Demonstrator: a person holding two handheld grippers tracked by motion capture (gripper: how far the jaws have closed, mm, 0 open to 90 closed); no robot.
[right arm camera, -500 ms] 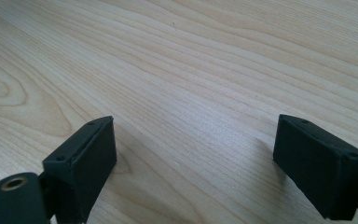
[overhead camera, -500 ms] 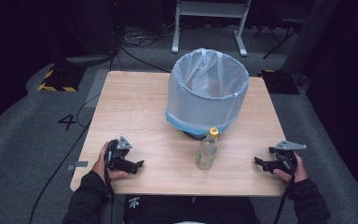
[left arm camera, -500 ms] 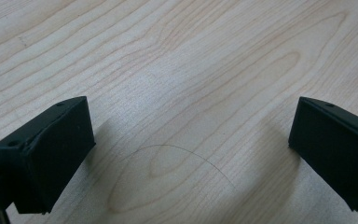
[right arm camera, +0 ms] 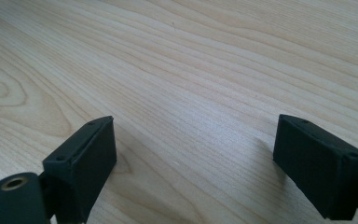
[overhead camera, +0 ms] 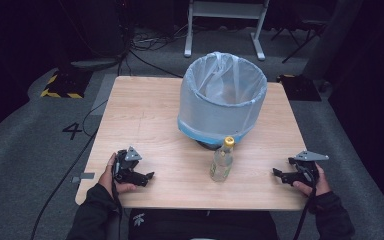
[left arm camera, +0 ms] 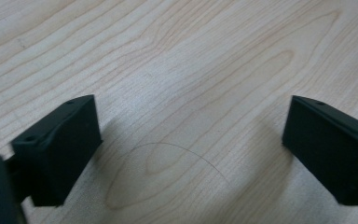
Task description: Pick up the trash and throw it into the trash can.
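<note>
The left gripper (overhead camera: 139,176) has its fingers (left arm camera: 58,149) spread wide apart with nothing between them; in the left gripper view bare wood grain lies in the gap, with a fine curved hair-like line on it. The gripper rests low on the tabletop (overhead camera: 145,115) near its front left corner, held in the person's left hand (overhead camera: 111,176), fingers pointing toward the middle of the tabletop.

The right gripper (overhead camera: 285,176) is likewise released: its fingers (right arm camera: 81,161) stand well apart over bare wood in the right gripper view, holding nothing. It sits near the front right edge, held in the right hand (overhead camera: 316,184), fingers pointing inward, with a grey three-cornered plate on top and a cable trailing off the front edge.

Between the two grippers, well apart from each, a small clear plastic bottle (overhead camera: 221,161) with a yellow cap stands upright on the tabletop. Just behind it, near the centre, stands a round wastebasket (overhead camera: 222,102) lined with a translucent pale blue plastic bag folded over its rim.

Dark sleeves come in from the bottom. The surrounding floor is grey carpet marked with a "4" (overhead camera: 73,130) to the left.
</note>
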